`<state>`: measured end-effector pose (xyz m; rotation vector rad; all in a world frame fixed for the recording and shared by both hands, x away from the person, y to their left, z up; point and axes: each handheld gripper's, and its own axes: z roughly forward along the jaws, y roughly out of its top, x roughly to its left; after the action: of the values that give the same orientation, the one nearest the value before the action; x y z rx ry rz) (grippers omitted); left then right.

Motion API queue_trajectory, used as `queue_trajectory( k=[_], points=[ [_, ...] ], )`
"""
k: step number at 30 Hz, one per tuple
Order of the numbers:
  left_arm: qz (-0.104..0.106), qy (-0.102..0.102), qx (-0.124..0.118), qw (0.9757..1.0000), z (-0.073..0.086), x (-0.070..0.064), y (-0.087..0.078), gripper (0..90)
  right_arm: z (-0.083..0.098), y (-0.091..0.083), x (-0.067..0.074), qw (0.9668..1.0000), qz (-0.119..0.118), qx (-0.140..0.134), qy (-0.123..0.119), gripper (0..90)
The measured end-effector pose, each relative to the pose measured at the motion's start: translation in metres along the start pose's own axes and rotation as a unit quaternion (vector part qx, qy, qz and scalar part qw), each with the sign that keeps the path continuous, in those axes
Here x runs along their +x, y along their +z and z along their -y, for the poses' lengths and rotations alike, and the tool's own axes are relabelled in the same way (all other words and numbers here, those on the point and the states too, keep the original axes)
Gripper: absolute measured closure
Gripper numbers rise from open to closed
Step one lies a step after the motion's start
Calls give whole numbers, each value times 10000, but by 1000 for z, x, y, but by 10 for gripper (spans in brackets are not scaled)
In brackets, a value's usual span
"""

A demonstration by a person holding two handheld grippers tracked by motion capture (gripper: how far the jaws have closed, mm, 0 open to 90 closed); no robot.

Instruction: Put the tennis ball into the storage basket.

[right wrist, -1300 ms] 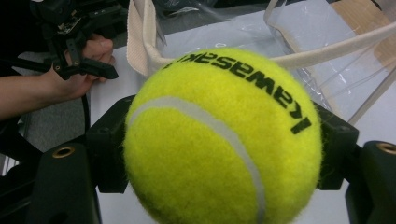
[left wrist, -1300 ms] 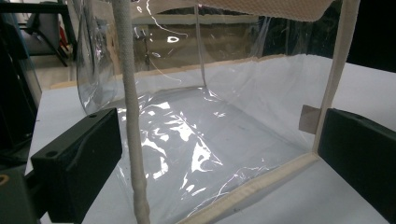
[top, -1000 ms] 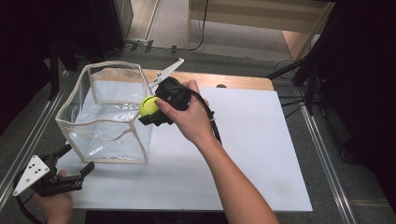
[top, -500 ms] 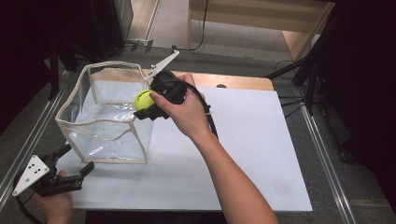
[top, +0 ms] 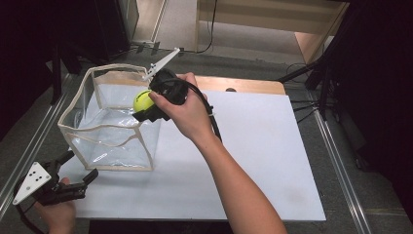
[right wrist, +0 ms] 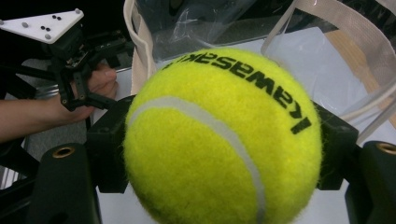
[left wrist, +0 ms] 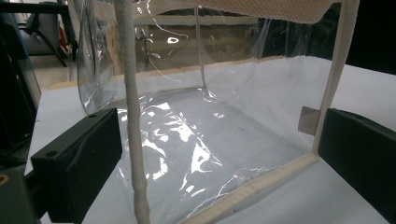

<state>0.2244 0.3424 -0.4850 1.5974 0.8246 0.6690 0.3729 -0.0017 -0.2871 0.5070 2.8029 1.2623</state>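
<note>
The right gripper (top: 146, 105) is clamped on a yellow tennis ball (top: 143, 100), its two black jaws pressing the ball from either side; in the right gripper view the ball (right wrist: 219, 140) sits squarely between them, white seam curving across its face and black lettering along its upper side. Seen from the high view, this gripper holds the ball over the open top of a clear plastic bag (top: 114, 131), just inside the bag's right-hand rim, with the bag's floor below and ahead of the jaws. The bag stands upright on the white table (top: 253, 161), its edges trimmed with cream fabric tape, its mouth open. The right hand (top: 187, 109) wraps the gripper body, the cable trailing back along the forearm. The left gripper (top: 78, 168) rests low at the near left corner of the table, held by the left hand (top: 56, 214), its jaws standing wide apart and holding nothing. In the left gripper view the bag (left wrist: 210, 130) lies straight ahead of those jaws, close to them, one taped corner edge running upright between them; whether either jaw touches the bag I cannot tell.
</note>
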Motion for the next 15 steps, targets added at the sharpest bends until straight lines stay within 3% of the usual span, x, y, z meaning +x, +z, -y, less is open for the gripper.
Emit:
queue_trajectory(
  k=[15],
  points=[
    [15,-19,-25,10000,0,0,0,1,-14,18,0,10000,-87,-26,-29,234]
  ],
)
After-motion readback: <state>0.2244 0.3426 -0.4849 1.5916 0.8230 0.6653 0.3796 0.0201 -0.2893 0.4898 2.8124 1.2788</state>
